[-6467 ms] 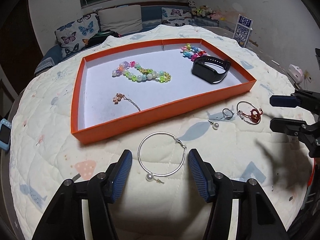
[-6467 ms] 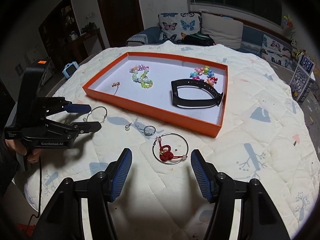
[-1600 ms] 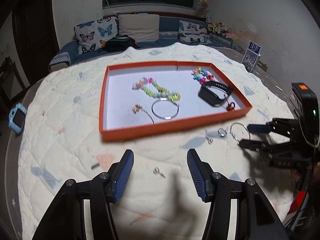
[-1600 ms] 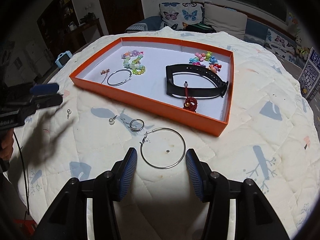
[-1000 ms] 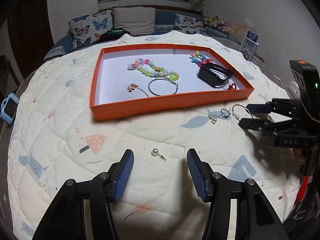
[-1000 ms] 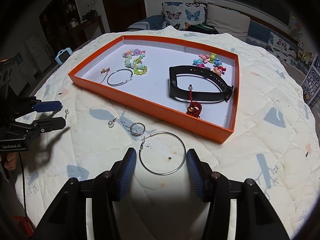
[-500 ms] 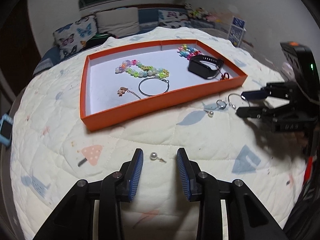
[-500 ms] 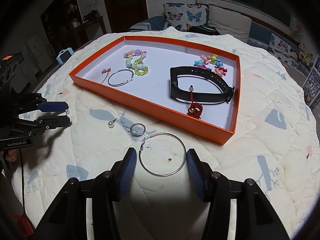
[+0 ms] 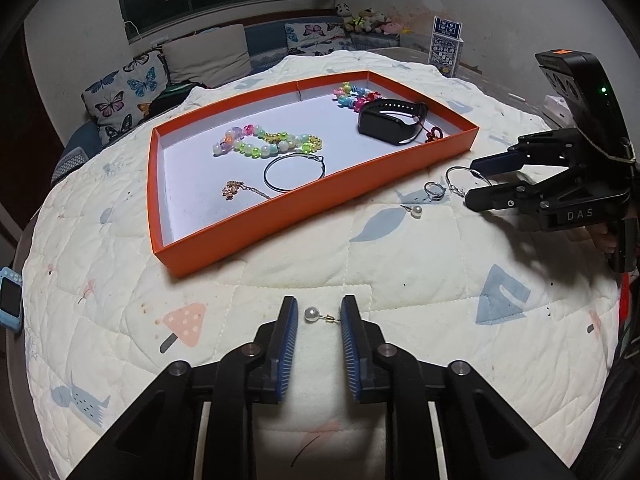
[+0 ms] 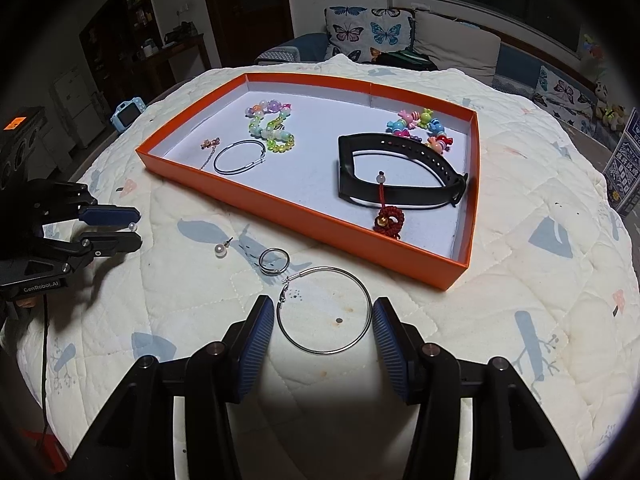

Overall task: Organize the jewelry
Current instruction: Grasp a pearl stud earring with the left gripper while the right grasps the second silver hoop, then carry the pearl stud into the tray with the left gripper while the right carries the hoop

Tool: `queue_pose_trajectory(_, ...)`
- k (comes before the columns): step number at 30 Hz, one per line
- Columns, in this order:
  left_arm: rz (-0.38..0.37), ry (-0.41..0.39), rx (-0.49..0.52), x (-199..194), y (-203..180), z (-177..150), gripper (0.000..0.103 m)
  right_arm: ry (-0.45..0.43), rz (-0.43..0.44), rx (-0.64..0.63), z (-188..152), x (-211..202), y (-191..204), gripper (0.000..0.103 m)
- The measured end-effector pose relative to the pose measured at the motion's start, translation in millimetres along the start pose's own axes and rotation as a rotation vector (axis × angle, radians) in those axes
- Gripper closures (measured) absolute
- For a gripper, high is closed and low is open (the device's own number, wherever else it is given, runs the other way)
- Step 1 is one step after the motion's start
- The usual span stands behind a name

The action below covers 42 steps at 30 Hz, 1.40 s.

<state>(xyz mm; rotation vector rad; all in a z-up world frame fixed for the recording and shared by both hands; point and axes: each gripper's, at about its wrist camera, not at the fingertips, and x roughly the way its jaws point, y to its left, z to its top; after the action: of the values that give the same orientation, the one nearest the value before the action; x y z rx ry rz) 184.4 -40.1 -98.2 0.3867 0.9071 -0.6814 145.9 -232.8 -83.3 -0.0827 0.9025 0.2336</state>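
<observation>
An orange tray on the quilt holds bead bracelets, a silver hoop, a thin chain, a black band and a red charm. My left gripper is low on the quilt, its jaws narrowed around a pearl stud without clearly pinching it. My right gripper is open around a large silver hoop earring lying flat. A second pearl stud and a small ring lie in front of the tray.
The quilted round table drops off near the grippers. A blue toy camera sits at the far left edge. A sofa with butterfly cushions and a printed box stand beyond.
My left gripper has lowered onto the pearl stud and its jaws have closed in from wide to narrow around it. My right gripper has stayed open around the large hoop.
</observation>
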Motion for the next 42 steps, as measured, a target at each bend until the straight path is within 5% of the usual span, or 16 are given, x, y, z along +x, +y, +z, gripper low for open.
queue_pose_trajectory(18, 0.033, -0.06, -0.076, -22.6, -3.3, 2.5, 0.084, -0.015, -0.004, 0.027, 0.7, -11.2, -0.3, 0.048)
queue_pose_trajectory(42, 0.081, -0.223, -0.186, -64.6, 13.4, 70.7, 0.084, -0.158, -0.037, -0.013, 51.3, -49.1, 0.9, 0.048)
